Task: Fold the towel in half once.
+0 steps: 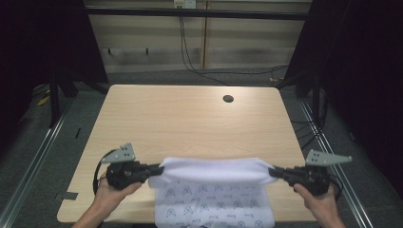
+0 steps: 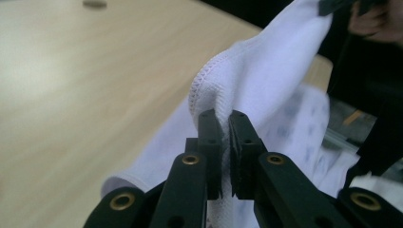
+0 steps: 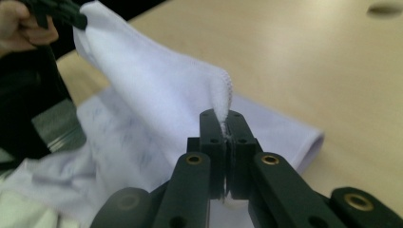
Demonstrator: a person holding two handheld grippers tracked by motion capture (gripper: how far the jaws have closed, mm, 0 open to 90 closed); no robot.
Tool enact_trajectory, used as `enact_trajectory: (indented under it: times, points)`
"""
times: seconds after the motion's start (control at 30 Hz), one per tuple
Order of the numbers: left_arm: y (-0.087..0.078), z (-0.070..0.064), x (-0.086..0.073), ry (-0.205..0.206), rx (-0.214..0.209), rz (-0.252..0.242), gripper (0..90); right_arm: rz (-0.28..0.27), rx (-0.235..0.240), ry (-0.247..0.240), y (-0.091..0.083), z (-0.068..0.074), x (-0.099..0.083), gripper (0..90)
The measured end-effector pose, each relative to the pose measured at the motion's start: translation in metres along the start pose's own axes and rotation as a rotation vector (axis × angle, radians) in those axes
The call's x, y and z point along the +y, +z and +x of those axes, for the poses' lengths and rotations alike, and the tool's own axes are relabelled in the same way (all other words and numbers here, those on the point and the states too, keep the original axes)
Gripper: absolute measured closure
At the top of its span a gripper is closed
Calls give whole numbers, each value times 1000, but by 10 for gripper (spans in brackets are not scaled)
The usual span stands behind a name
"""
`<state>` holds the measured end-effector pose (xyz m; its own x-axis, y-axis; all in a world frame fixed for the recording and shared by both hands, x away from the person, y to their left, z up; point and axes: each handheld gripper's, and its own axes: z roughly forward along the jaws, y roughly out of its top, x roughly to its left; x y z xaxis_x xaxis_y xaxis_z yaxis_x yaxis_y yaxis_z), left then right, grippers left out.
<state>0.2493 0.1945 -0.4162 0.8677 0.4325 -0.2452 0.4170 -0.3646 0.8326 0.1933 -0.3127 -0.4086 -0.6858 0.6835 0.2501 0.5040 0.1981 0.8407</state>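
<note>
The 2 hands come in at the bottom of the high view, closest to us. The left hand (image 1: pixel 111 192) holds the left gripper (image 1: pixel 159 169), and the right hand (image 1: pixel 321 202) holds the right gripper (image 1: pixel 272 172). Each gripper has a grey plate with 3 corners on top.

Between them is a white cloth (image 1: pixel 214 190). It lies at the near edge of the wooden table (image 1: pixel 190 118), and its lower part with small blue drawings hangs over that edge. The top part is plain white and is folded over, stretched from one gripper to the other.

In the left gripper view, the 2 black jaws are pressed on the stitched edge of the cloth (image 2: pixel 247 76) and pinch it. The cloth rises up from the jaws and runs away to the other gripper at the top right.

In the right gripper view, the jaws are pressed tight together on a corner of the cloth (image 3: pixel 157 85), with the stitched edge sticking up between them. The other gripper holds the far end at the top left.

A round dark hole (image 1: pixel 228 99) sits in the far part of the table, well away from the cloth
</note>
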Motion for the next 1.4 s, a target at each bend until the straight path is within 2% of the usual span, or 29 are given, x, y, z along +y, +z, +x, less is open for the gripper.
enact_trajectory:
  times: [0.03,0.07,0.1,0.17,0.23,0.27,0.33,0.37,0.43,0.53,0.57,0.7,0.77,0.9,1.03,1.1,1.13,1.17,1.23,1.33,1.4]
  points:
    - [4,-2,-11,-19,-14,28,855,24,2,6,1,3,-11,880]
    - [7,-4,-21,-32,-16,36,854,58,8,23,2,5,-23,880]
    - [15,-4,-35,-85,-52,62,855,83,12,30,4,7,-31,880]
    - [26,-5,-51,-86,-55,134,854,138,20,41,10,8,-43,880]
    - [33,-7,-60,-105,-66,187,854,186,32,44,18,9,-51,880]
    - [34,-8,-61,-101,-52,202,854,219,47,49,25,10,-57,880]
    - [39,-6,-65,-124,-56,238,854,282,22,36,31,12,-61,880]
    - [41,-7,-66,-123,-53,248,854,298,11,26,32,13,-62,880]
    - [46,-8,-67,-102,-48,279,854,322,9,40,37,12,-64,881]
    - [51,-4,-66,-108,-53,286,857,362,6,39,46,11,-65,881]
    - [51,0,-65,-123,-44,283,858,371,3,35,48,11,-64,881]
    - [55,13,-58,-87,25,276,862,370,15,42,56,7,-61,880]
    - [57,23,-55,-107,37,262,863,371,13,44,58,8,-61,880]
    - [64,39,-46,-83,91,251,863,378,20,35,64,9,-59,879]
    - [69,55,-39,-90,104,239,863,389,-3,37,74,6,-55,880]
    - [72,66,-35,-96,123,236,863,385,-23,40,81,1,-50,881]
    - [73,69,-33,-91,134,233,863,377,-46,39,86,-4,-46,881]
    - [75,76,-31,-93,140,227,862,374,-47,41,89,-8,-44,881]
    - [77,87,-28,-110,144,213,862,371,-85,37,98,-19,-35,881]
    - [81,98,-23,-112,161,208,862,362,-100,52,111,-33,-25,882]
    - [84,108,-17,-96,182,223,862,366,-127,44,121,-43,-16,882]
